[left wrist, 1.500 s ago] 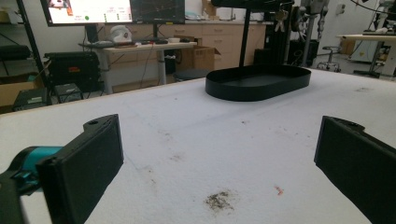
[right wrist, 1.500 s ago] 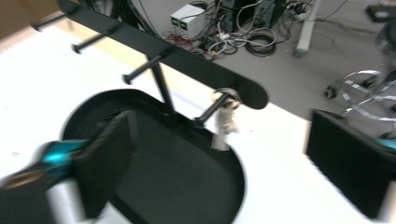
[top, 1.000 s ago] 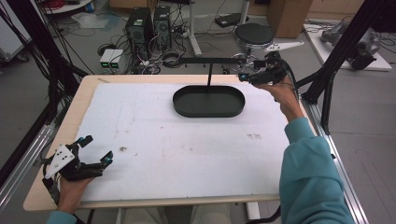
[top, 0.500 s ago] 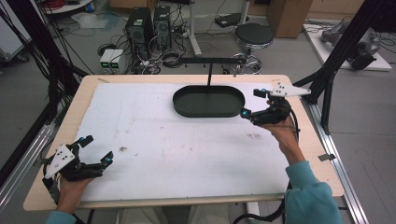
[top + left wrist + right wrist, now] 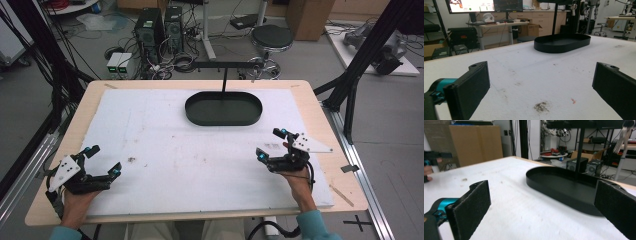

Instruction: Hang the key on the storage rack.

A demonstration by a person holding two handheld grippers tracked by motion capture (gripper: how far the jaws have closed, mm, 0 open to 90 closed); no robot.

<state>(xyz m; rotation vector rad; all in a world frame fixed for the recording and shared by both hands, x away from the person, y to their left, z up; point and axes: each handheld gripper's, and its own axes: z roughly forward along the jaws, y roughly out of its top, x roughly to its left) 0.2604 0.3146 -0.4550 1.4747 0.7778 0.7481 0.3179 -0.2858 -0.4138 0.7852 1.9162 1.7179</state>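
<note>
While both hands rest low at the near edge of the white tabletop point(image 5: 200, 165), the left gripper point(image 5: 102, 161) sits at the near left with its jaws spread wide and nothing between them. The right gripper point(image 5: 270, 144) sits at the near right, likewise wide and empty. The black oval tray point(image 5: 223, 108) lies at the far middle, well apart from both, nearer the right one.

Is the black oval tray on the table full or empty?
Empty. The black oval tray shows a bare dark floor inside its rim in the high view, and both gripper views show nothing lying in it.
</note>
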